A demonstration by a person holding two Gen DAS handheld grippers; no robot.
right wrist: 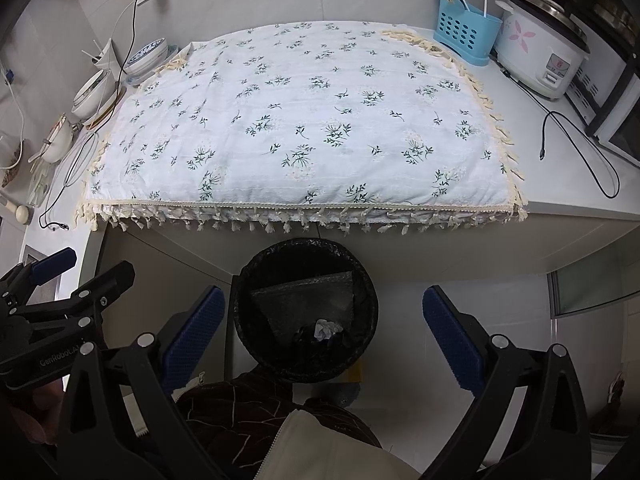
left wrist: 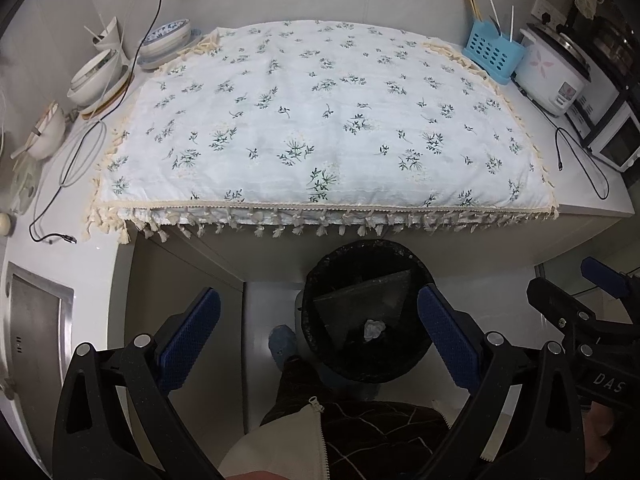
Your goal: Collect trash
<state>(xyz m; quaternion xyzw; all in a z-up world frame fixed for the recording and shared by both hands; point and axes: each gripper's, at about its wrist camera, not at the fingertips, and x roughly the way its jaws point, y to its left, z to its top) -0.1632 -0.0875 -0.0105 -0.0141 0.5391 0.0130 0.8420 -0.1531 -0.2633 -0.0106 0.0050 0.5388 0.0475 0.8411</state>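
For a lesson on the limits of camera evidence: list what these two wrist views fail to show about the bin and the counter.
- Bin bottom: both views, dark liner and a grey sheet cover everything but a crumpled white wad.
- Floor by the bin: left view, a blue thing is half hidden by the person's leg.
- Bowls contents: too small and oblique in both views.
- Counter under the floral cloth: hidden.

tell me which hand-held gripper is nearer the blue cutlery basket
Right. The right hand-held gripper is on the side of the blue cutlery basket; the left hand-held gripper is farther to the left. Both hover low over the trash bin.
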